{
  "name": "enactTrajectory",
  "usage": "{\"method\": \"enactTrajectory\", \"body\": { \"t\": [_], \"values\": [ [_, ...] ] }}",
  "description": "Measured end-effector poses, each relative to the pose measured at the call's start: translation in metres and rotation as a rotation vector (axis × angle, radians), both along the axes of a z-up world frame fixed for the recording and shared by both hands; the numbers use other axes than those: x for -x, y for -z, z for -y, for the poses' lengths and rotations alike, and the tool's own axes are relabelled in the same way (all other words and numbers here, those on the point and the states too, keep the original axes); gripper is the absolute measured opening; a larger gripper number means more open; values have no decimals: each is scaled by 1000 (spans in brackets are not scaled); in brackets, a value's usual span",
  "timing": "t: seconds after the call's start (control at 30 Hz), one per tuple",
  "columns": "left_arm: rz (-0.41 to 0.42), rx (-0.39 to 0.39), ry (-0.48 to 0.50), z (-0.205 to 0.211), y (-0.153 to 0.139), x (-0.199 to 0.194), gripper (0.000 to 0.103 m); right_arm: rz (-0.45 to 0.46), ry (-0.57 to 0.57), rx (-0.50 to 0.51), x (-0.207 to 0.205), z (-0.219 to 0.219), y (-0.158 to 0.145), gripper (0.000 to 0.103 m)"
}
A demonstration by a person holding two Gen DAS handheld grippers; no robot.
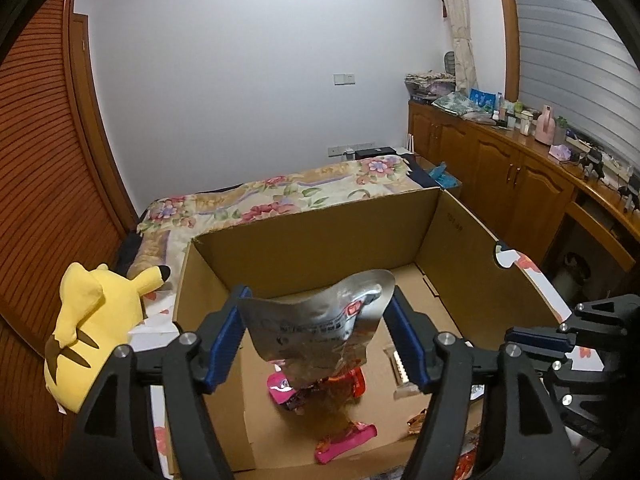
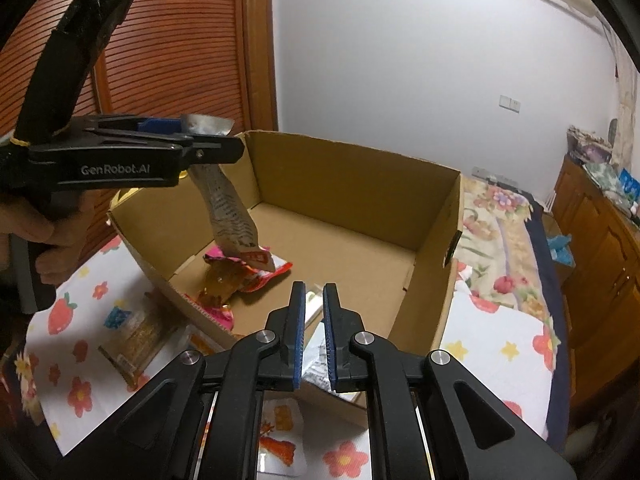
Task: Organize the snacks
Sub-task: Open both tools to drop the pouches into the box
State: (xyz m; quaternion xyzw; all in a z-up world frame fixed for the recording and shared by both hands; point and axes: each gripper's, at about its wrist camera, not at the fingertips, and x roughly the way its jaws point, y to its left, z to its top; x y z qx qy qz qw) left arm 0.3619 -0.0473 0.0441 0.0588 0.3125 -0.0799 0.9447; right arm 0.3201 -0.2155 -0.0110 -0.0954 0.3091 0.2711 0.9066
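Jaws of left gripper flanking silver packet

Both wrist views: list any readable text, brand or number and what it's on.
"GenRobot.AI": on the side of the left tool, seen in the right wrist view.
Silver snack pouch between the left tool's fingers: lines of print, too blurred to read.
Cardboard box: a faint stamped number on the inner right wall, too small to read.
Red and pink snack packets in the box: printing not legible.
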Motion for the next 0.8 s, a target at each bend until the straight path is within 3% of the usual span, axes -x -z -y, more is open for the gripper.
{"method": "enactTrajectory", "body": {
  "t": [0.47, 0.8],
  "values": [
    [45, 15, 20, -7, -10, 43, 76, 34, 51, 3, 40, 10, -18, 18],
    [68, 40, 38, -29, -5, 110, 77, 47, 82, -9, 96, 6, -16, 45]
  ]
}}
